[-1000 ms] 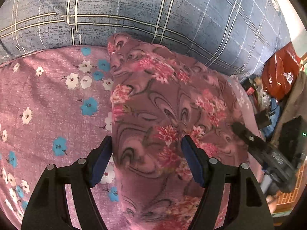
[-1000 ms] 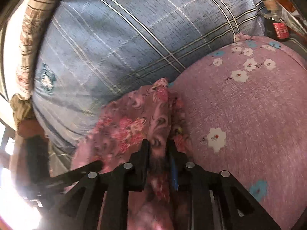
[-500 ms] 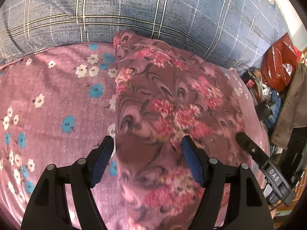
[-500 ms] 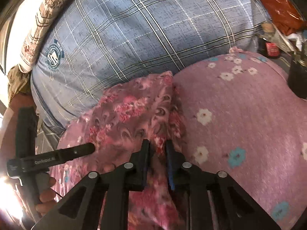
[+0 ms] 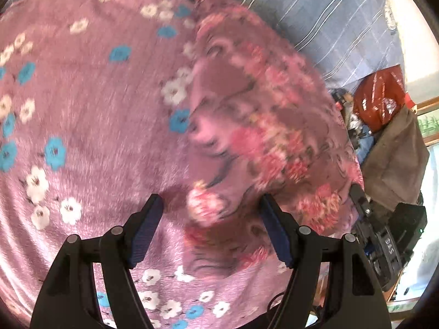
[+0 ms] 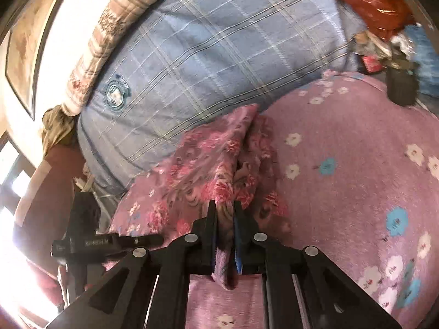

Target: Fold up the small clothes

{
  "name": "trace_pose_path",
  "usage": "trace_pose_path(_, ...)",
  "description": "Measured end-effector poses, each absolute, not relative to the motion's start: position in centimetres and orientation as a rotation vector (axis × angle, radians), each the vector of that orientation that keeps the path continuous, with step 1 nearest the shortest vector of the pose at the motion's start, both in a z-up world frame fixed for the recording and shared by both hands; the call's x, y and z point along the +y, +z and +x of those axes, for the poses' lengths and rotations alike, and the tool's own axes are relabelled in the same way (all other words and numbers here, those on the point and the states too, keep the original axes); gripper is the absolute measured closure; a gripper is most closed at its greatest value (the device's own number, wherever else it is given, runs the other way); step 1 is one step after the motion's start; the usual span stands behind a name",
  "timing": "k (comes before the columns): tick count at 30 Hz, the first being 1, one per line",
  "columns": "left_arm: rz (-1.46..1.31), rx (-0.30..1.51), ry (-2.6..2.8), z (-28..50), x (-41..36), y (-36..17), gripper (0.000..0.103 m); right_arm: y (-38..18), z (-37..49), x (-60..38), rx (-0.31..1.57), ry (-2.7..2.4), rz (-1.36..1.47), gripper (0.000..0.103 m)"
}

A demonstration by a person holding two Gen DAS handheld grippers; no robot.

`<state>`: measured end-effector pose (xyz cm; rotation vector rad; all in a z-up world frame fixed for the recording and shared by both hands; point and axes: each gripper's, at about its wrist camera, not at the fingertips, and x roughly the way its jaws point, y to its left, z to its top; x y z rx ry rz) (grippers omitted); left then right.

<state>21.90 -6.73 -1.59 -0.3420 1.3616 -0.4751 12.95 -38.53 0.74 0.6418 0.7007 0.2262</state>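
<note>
Right tool (image 6: 224, 208) is clamped narrow on a bunched fold of the floral garment (image 6: 208, 159), and its jaws have just been closing, with the cloth pinched between the blue pads and a loop of fabric hanging below them. The garment, pink with rose and swirl print, lies on the mauve flowered blanket (image 6: 356, 192) of the bed, its far corner reaching up against the blue plaid pillow (image 6: 219, 54). Over to the left tool (image 5: 211, 211): jaws standing wide, nothing gripped, poised over the near edge of the same garment (image 5: 260, 126), which spreads across the blanket (image 5: 82, 109) in a blurred view. The right pad sits over the cloth, the left pad over bare blanket. A red plastic bag (image 5: 380, 96) sits off past the bed's edge.
</note>
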Motion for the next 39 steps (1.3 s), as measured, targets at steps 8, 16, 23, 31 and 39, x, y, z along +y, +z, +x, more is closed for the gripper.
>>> trace_pose_path(8,-0.343,1.275,-0.529,22.6,-5.0,1.8,0.034,0.1,14.5,-40.8,0.769,0.209,0.713,0.071)
trace_pose_path(16,-0.333,1.306,-0.462,30.5,-8.5,1.7,0.027,1.3,24.5,-39.8,0.792,0.183,0.708,0.049)
trace_pose_path(23,-0.311,1.353,-0.451,32.4,-10.2,-1.1,0.026,-1.7,27.7,-40.0,0.891,0.135,0.640,0.069)
trace_pose_path(31,-0.546,1.430,-0.625,30.4,-7.1,-2.6,0.017,-4.0,22.9,-43.8,0.873,0.378,0.827,0.029)
trace_pose_path(39,-0.418,1.385,-0.562,29.6,-10.9,-1.9,0.051,-3.4,24.3,-38.4,0.868,0.455,0.725,0.061)
